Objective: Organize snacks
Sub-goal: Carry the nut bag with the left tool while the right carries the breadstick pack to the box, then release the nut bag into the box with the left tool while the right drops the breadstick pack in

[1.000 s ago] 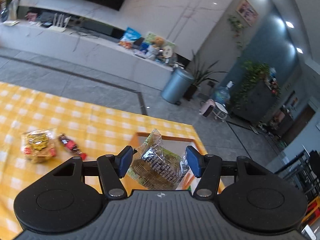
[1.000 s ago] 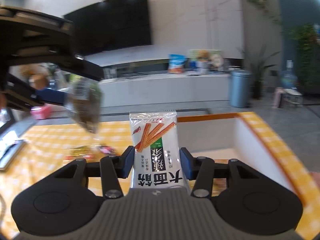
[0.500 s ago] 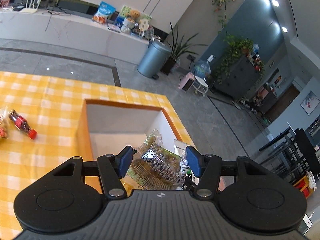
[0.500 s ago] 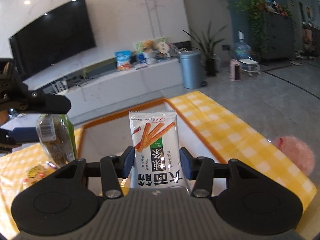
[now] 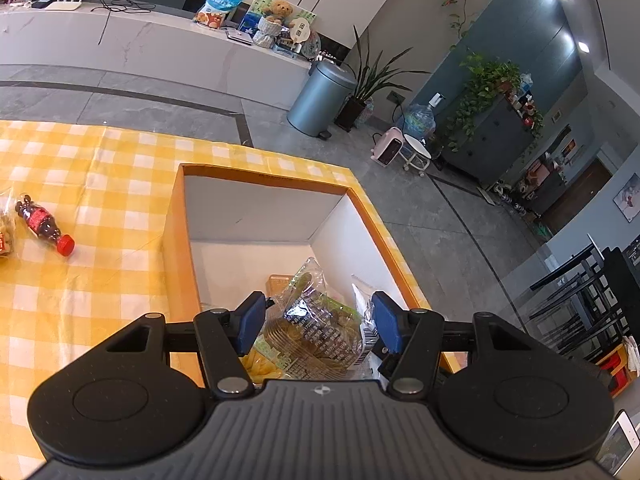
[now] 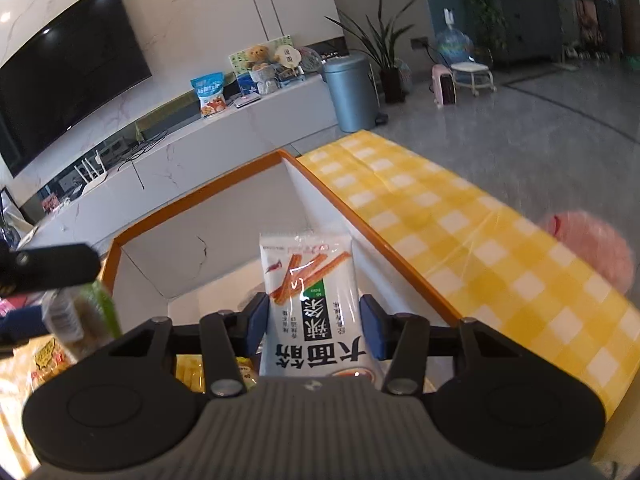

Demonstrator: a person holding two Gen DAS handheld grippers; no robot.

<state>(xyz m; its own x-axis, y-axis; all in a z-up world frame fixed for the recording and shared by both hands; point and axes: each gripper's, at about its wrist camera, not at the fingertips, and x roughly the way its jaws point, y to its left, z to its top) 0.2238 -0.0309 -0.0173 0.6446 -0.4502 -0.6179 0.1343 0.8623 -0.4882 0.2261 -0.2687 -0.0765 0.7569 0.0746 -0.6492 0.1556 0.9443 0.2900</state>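
My left gripper (image 5: 318,322) is shut on a clear green cookie packet (image 5: 316,328) and holds it over the near end of an orange-rimmed box (image 5: 264,178) with white inner walls. My right gripper (image 6: 314,320) is shut on a white packet of spicy strips (image 6: 310,296) and holds it over the same box (image 6: 192,204). Other snack packs lie on the box floor under both grippers. The left gripper and its packet show at the left edge of the right wrist view (image 6: 76,312).
The box stands on a yellow checked tablecloth (image 5: 88,184). A small cola bottle (image 5: 42,224) and a snack bag (image 5: 5,232) lie left of the box. A pink fluffy thing (image 6: 592,248) sits past the table's right edge.
Both grippers have moved over the box with their packets and come lower into it. The cola bottle has slid to the left of the left wrist view.
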